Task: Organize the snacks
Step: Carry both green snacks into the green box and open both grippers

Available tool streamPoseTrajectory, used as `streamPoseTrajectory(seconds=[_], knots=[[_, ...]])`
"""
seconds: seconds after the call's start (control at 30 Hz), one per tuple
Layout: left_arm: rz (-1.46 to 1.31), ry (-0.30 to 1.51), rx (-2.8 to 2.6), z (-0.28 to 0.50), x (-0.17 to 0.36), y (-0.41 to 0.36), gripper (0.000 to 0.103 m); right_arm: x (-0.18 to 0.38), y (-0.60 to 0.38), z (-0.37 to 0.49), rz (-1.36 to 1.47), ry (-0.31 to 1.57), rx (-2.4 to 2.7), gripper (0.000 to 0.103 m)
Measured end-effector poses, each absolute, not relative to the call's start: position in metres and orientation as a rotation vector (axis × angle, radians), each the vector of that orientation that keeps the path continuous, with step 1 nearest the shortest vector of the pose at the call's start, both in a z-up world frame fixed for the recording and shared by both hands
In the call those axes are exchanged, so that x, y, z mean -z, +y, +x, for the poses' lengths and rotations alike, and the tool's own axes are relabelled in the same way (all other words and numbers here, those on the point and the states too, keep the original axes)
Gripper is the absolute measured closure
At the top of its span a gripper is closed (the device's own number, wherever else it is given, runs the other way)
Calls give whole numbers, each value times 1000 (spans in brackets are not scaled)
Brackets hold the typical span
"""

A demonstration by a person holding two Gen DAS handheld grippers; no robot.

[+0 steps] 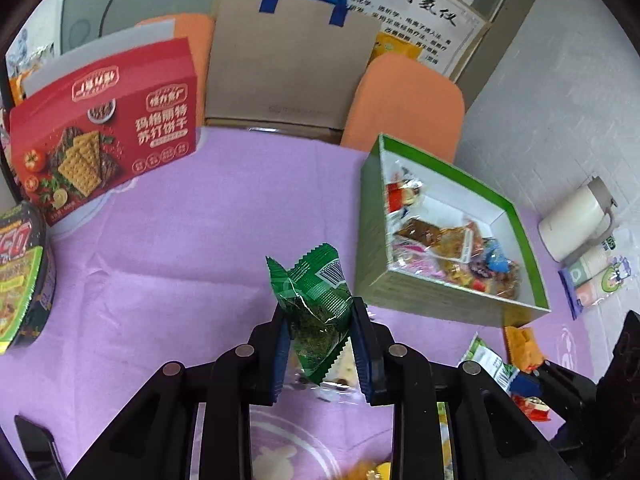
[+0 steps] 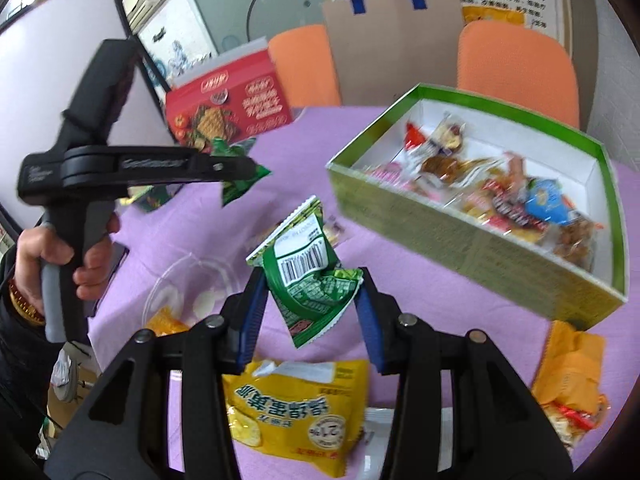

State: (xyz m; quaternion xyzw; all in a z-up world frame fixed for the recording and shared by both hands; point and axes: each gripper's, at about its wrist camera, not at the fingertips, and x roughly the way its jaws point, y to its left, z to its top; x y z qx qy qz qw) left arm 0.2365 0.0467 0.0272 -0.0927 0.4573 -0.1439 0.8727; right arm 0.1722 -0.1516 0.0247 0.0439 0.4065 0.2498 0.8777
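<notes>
- The green snack packet (image 1: 316,312) was pinched between the pads of the left tool (image 1: 320,344), held clear above the purple counter (image 1: 192,232), its long axis running roughly upright with one crimped end pointing away from the tool.
- A second green packet (image 2: 310,280) was pinched in the right tool (image 2: 314,312), also lifted off the counter, barcode side facing the camera.
- The green-rimmed box (image 1: 524,236), already holding mixed wrapped snacks, lay ahead and to the right of both tools. In the right wrist view the left tool (image 2: 244,170) stood farther from the box than the right tool did, so the right hand was judged the nearer for a drop.
- A yellow snack bag (image 2: 296,412) and an orange packet (image 2: 568,376) lay on the counter below the right tool; the red cracker box (image 1: 104,132) stood at the far left.
- Hard to make out: the box contents were blurred, and both tool bodies hid the counter beneath them. A clear dish (image 2: 188,288) was barely discernible.
</notes>
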Motion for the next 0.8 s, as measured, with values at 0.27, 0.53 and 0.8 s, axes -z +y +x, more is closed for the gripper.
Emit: streamPoseTrajectory(seconds=[0.27,0.53,0.8], knots=[[-145,855,415,228,-86,0,75,-60,-217,189,121,739,-334,57],[-115,886,461,259,-83,-62,75,-60,-286,224,169,725,-154,57],[-147,940,442,307,-51,-96,75,-35,-309,260,188,760,-120,57]])
